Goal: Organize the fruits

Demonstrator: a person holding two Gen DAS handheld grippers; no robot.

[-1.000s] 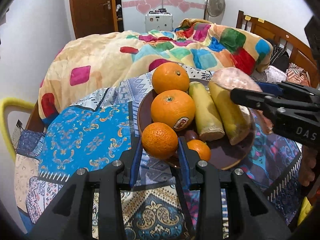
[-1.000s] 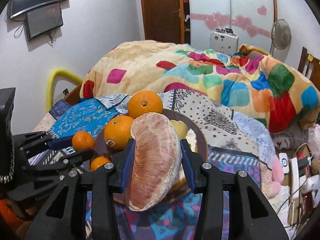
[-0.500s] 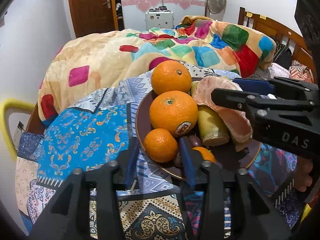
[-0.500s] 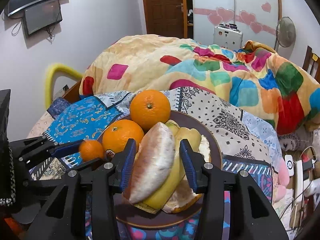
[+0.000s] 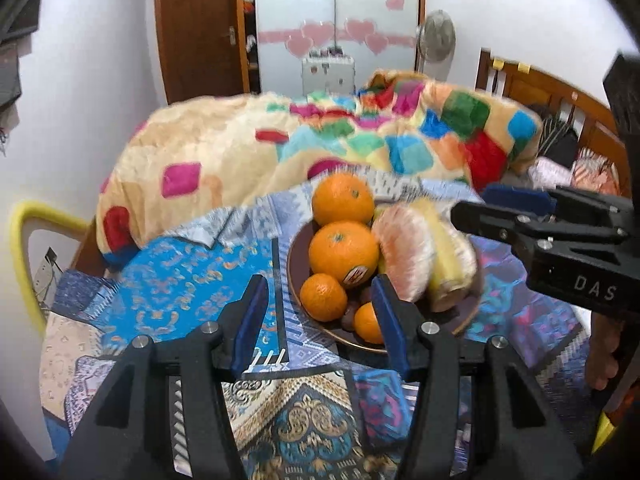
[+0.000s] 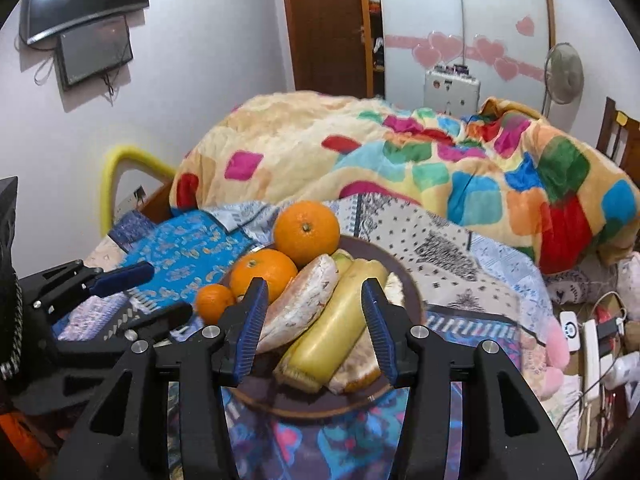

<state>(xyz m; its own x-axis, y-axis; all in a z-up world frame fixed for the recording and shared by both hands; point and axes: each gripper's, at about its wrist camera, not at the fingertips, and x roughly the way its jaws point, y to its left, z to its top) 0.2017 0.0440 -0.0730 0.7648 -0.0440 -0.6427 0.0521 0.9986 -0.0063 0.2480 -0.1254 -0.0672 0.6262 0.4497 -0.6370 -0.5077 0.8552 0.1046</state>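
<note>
All fruit is gathered on the brown plate point(image 6: 404, 280), so nothing is gripped: the left gripper point(image 5: 320, 320) is being opened, empty; the right gripper point(image 6: 312, 322) is held apart, empty

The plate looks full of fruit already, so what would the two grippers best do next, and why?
Probably back both away from the plate. The left gripper, its jaws opening, has nothing between its pads, and the small orange lies on the plate beyond them. The right gripper is open too, with the pomelo piece resting by the banana. No loose fruit shows on the cloth.
</note>
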